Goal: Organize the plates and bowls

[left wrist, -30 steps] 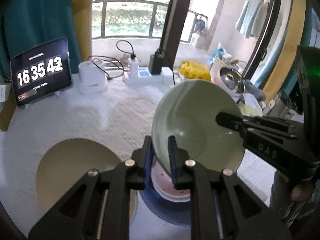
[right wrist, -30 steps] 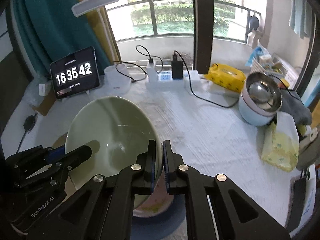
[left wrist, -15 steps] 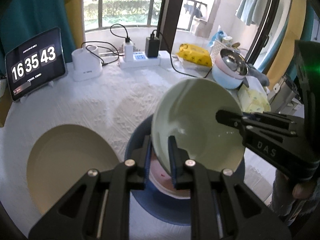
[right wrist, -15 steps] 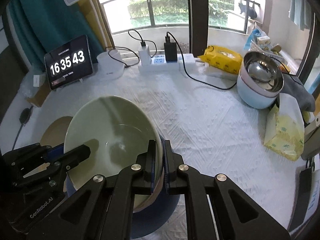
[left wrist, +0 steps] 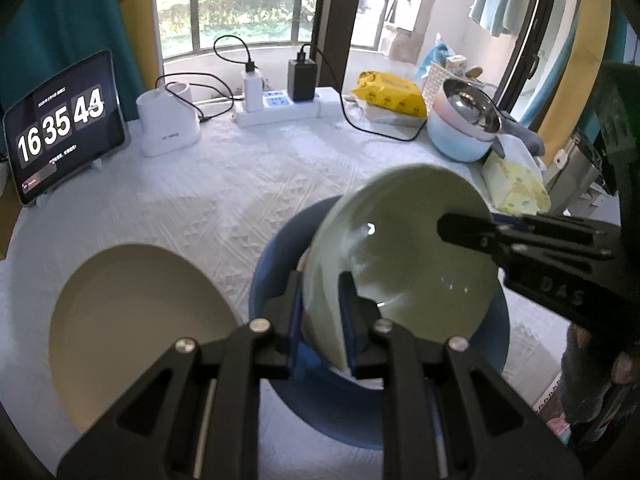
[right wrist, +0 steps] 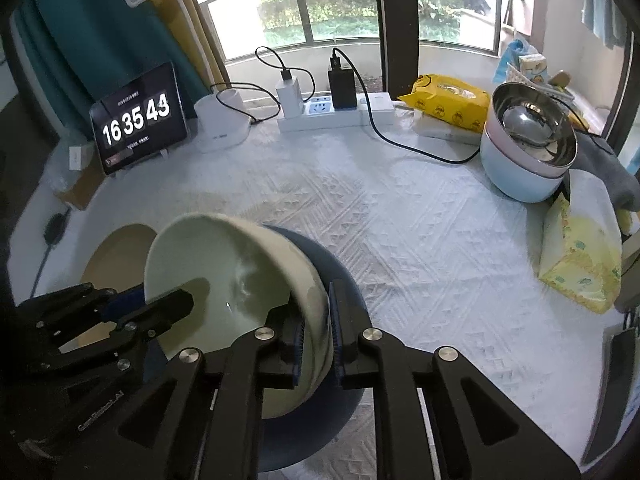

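A green bowl (left wrist: pixel 400 264) is gripped at opposite rims by the left hand-held gripper (left wrist: pixel 320 312) and right hand-held gripper (right wrist: pixel 318 336), held tilted over the blue plate (left wrist: pixel 276 264), apparently for nesting. A beige plate (left wrist: pixel 132 320) lies beside the blue plate.

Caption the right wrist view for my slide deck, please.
Both tongs, right and left, grip a pale green bowl over a blue plate.

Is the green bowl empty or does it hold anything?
Empty. The green bowl shows a bare, glossy inside in both views, gripped at its rim by the left tool and right tool.
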